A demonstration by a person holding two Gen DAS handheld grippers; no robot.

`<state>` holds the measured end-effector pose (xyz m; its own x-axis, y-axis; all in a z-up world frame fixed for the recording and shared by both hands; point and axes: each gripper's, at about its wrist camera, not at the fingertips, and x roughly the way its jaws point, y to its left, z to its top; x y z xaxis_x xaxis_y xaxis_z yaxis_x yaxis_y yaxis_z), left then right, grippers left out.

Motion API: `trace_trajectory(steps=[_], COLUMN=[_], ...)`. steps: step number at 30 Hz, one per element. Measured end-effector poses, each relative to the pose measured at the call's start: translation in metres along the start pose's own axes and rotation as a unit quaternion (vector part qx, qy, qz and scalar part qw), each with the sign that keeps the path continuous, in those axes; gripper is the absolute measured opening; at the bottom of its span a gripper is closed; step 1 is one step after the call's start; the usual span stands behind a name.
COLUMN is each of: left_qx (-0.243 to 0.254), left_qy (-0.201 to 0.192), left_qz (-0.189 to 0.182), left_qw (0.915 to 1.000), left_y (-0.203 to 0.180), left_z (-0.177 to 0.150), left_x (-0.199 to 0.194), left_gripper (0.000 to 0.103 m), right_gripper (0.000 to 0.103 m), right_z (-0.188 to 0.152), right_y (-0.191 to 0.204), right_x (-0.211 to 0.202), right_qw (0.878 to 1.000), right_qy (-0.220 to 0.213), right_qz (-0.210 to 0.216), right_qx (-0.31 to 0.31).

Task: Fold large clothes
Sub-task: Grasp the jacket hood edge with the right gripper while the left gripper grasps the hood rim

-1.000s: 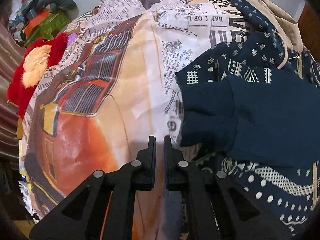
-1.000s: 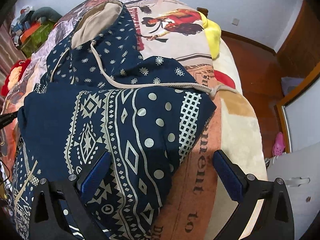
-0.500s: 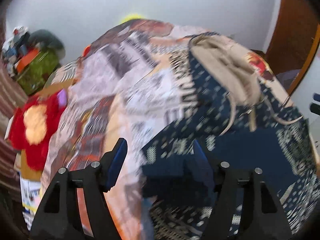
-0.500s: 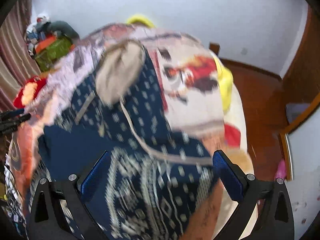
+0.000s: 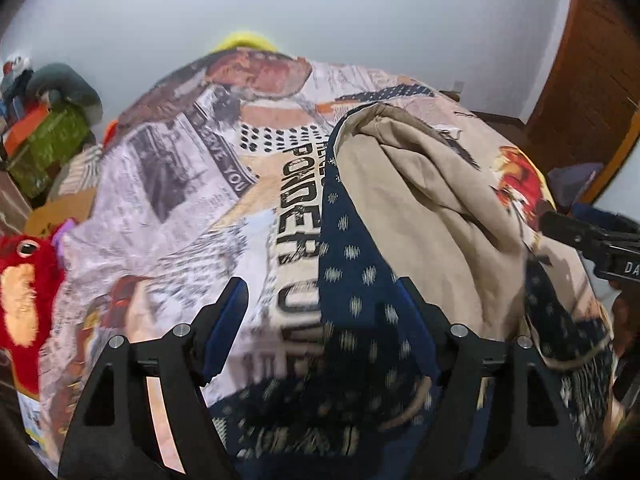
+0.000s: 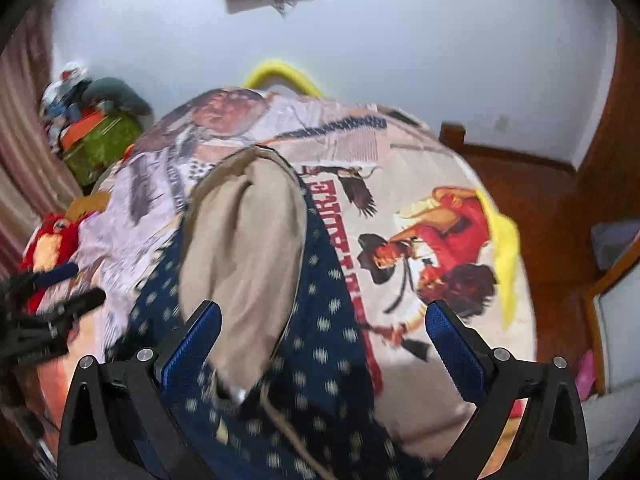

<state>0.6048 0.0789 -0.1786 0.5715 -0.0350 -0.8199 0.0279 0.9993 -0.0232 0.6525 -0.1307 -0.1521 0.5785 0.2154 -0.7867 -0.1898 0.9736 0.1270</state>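
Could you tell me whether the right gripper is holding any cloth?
No, the right gripper stands wide open above the hoodie, pinching nothing.

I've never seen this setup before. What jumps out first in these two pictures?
A navy hoodie dotted in pale marks, its beige-lined hood gaping, lies across the middle of a bed whose bedspread is printed like old newspapers and posters. A bright red plush toy sits at the bed's left edge. At the bottom of each view a black hand-held gripper with blue pads stands open above the hoodie.
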Motion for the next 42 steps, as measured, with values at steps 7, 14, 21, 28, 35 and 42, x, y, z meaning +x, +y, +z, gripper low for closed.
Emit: trace_trajectory(steps=[7,14,21,28,35,42], left_qx=[-0.06,-0.112,-0.035,0.008,0.049,0.074], left_qy=[0.024,0.021,0.01,-0.023,-0.036,0.014], left_qz=[-0.007,-0.002,0.024,-0.01,-0.049,-0.068], left_qw=[0.9979,0.9935,0.9991,0.9997,0.997,0.9948], left_y=[0.0,0.006,-0.016,-0.025,-0.035,-0.045], left_z=[0.029,0.033,0.025,0.015,-0.032,-0.103], left_x=[0.064,0.086,0.055,-0.016,-0.091,-0.11], left_gripper=[0.074,0.042,0.007,0.006,0.006,0.006], right_gripper=[0.099,0.068,0.017,0.012,0.012,0.012], right_z=[0.021,0.017,0.004,-0.007,-0.052,-0.128], right_y=[-0.011,-0.016,0.007,0.027,0.04,0.041], right_x=[0.079,0.118,0.096,0.029,-0.054,-0.101], right_qw=[0.998,0.994,0.996,0.996,0.995,0.995], right_qy=[0.034,0.058,0.038,0.007,-0.023,-0.007], right_qz=[0.01,0.056,0.063,0.086,0.093,0.089], right_qx=[0.048,0.073,0.041,0.01,-0.033,-0.049])
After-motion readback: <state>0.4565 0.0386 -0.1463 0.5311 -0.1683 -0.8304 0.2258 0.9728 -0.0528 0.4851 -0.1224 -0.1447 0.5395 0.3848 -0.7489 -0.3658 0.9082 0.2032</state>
